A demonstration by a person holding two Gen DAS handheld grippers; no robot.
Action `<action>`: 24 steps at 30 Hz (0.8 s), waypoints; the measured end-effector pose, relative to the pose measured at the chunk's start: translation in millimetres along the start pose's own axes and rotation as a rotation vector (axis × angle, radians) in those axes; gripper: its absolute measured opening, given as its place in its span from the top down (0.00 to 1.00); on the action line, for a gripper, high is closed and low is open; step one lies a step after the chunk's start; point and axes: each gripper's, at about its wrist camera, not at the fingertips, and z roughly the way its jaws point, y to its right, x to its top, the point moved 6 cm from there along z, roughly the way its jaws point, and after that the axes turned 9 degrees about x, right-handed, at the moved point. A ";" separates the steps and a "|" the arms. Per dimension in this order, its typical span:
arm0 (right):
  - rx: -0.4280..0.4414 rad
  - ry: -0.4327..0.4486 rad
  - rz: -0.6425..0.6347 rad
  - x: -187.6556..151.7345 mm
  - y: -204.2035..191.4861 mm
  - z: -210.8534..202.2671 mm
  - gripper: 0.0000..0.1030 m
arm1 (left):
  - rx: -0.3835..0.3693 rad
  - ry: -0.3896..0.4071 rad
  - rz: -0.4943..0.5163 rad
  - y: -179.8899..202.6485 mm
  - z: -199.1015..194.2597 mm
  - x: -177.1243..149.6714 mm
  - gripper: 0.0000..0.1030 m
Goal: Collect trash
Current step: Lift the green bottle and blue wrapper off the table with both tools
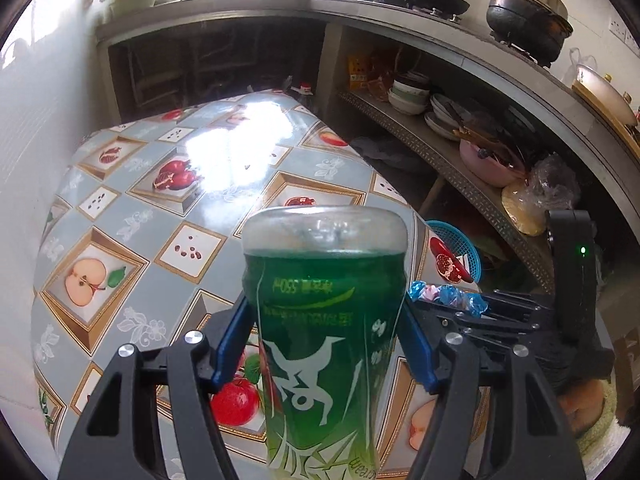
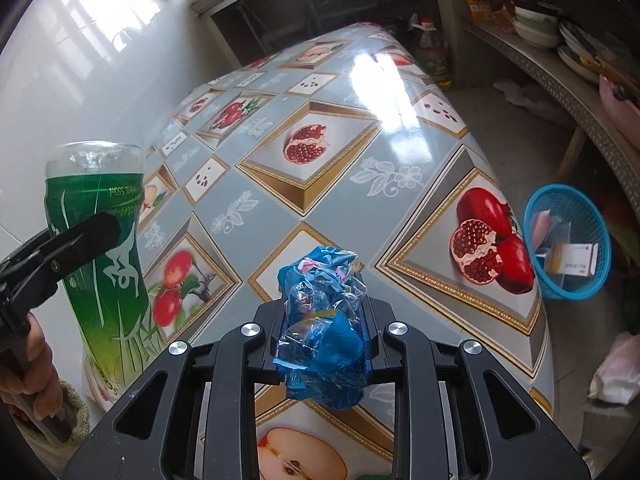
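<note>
Though crumpled, glossy blue wrapper (image 2: 324, 328).

table: fruit-print oilcloth (image 2: 340, 184), glare toward 12 o'clock
oil bottle (image 2: 432, 52): floor, 1 o'clock
bowls (image 1: 408, 94): stacked on shelf, 2 o'clock
black pot (image 1: 528, 20): upper counter
</note>
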 end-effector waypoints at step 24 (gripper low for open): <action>0.033 0.044 0.015 3.4 -0.8 -19.1 0.77 | 0.066 0.158 0.121 21.0 -41.8 3.0 0.37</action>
